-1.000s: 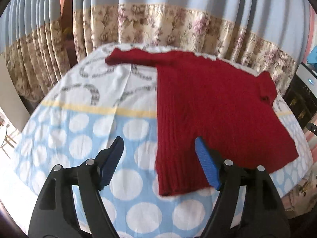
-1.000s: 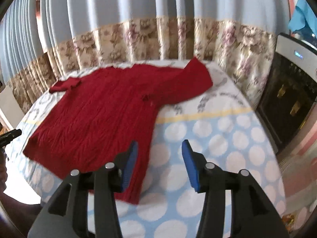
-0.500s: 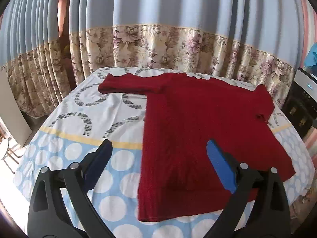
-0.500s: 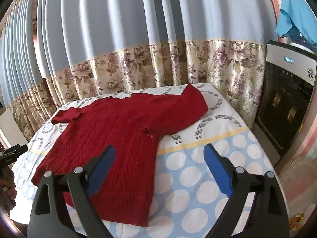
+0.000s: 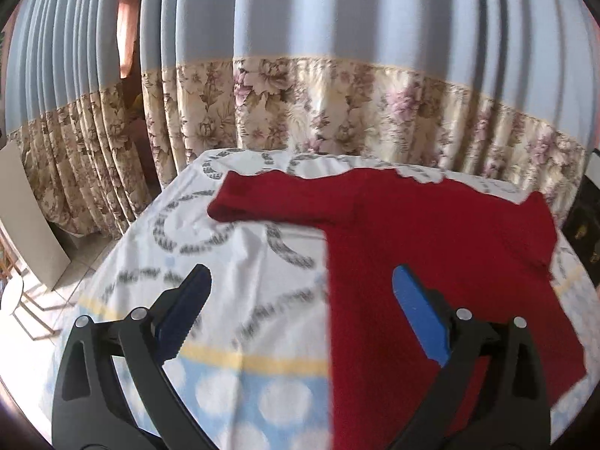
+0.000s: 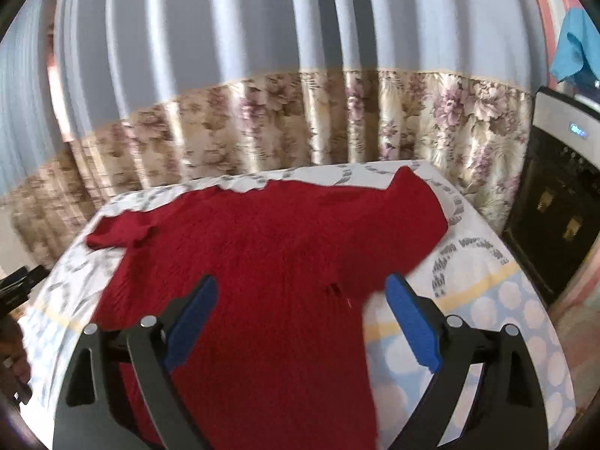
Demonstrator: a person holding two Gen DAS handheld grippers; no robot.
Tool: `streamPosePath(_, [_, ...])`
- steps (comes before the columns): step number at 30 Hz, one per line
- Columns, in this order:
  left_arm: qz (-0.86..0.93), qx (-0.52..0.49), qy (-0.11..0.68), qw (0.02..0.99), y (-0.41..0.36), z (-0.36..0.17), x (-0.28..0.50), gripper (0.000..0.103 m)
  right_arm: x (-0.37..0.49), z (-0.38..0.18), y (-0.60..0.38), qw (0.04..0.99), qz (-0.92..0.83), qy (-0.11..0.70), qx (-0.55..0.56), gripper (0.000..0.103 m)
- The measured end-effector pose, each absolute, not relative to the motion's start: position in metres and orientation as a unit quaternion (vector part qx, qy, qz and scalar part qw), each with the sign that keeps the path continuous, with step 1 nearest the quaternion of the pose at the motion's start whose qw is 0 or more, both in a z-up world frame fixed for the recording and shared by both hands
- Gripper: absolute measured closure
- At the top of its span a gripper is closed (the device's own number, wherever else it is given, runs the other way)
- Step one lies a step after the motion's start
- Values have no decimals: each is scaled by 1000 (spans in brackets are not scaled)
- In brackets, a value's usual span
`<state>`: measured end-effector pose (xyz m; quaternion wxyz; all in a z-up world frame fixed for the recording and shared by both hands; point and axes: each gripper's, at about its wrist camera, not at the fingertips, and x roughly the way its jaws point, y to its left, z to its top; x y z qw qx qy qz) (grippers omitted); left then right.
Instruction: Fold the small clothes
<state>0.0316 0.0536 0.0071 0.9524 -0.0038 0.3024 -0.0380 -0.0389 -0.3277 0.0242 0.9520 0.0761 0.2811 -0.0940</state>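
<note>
While both of my grippers hover above the bed, the red sweater (image 5: 431, 262) lies flat on the bedspread (image 5: 255, 270) with its neck end toward the curtain at 12 o'clock and its hem toward me at 6 o'clock, so its long body axis runs from 12 to 6. From my left wrist camera one sleeve (image 5: 270, 198) reaches out toward 10 o'clock, lying straight across the white part of the cloth; the other sleeve (image 6: 408, 206) shows in the right wrist view, angled toward 1 o'clock. The knit looks thick, with vertical ribs or cables running down the body, though motion blur softens the detail, and near the centre of the right wrist view I see what may be a small hole or dark fleck (image 6: 333, 289). My left gripper (image 5: 300, 300) has its jaws spread wide and holds nothing, its blue ridged pads (image 5: 420, 315) hanging over the sweater's left edge and the bare cloth beside it. My right gripper (image 6: 302, 303) is likewise wide open and empty, poised over the sweater's body and its right armpit area. The bedspread is white with grey ring shapes at the far end, then a yellow stripe, then pale blue with white dots nearer me. Behind it hangs a pleated curtain (image 6: 262, 75), plain blue above and beige floral below. At 3 o'clock in the right wrist view stands a dark appliance (image 6: 555, 202) with a blue cloth (image 6: 573, 52) above it.
</note>
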Motion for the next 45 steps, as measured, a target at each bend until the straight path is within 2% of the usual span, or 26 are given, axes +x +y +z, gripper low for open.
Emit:
streamPosePath(3, [-31, 13, 306, 951, 72, -2, 76, 6, 6, 25, -300, 951, -106, 282, 75, 12])
streamPosePath(7, [-32, 27, 313, 949, 99, -15, 125, 6, 72, 18, -247, 943, -27, 315, 107, 12])
streamPosePath(11, [-13, 50, 334, 941, 123, -29, 164, 6, 117, 6, -184, 944, 12, 321, 71, 12])
streamPosePath(17, [-12, 31, 333, 942, 151, -33, 201, 6, 175, -21, -118, 939, 25, 337, 56, 12])
streamPosePath(24, [-2, 21, 331, 944, 167, -46, 233, 6, 226, -53, -94, 925, 20, 375, 47, 14])
streamPosePath(28, [2, 20, 341, 940, 172, -54, 238, 6, 244, -71, -78, 917, 18, 397, 27, 26])
streamPosePath(30, [-4, 27, 338, 941, 172, -53, 236, 6, 252, -79, -69, 913, 17, 407, 19, 28])
streamPosePath(33, [-12, 17, 333, 943, 176, -51, 232, 6, 256, -86, -63, 908, 22, 417, 28, 40])
streamPosePath(35, [-12, 5, 336, 942, 180, -54, 232, 6, 258, -89, -57, 906, 29, 422, 27, 64])
streamPosePath(36, [-11, 2, 338, 941, 182, -55, 232, 6, 257, -88, -52, 906, 37, 421, 20, 70])
streamPosePath(37, [-12, 1, 338, 941, 182, -56, 232, 6, 256, -86, -49, 907, 44, 418, 14, 84])
streamPosePath(38, [-11, 0, 340, 940, 182, -57, 231, 6, 255, -84, -46, 907, 60, 416, 14, 92])
streamPosePath(45, [-5, 0, 336, 942, 180, -56, 229, 6, 247, -54, -71, 927, 64, 370, 2, 94])
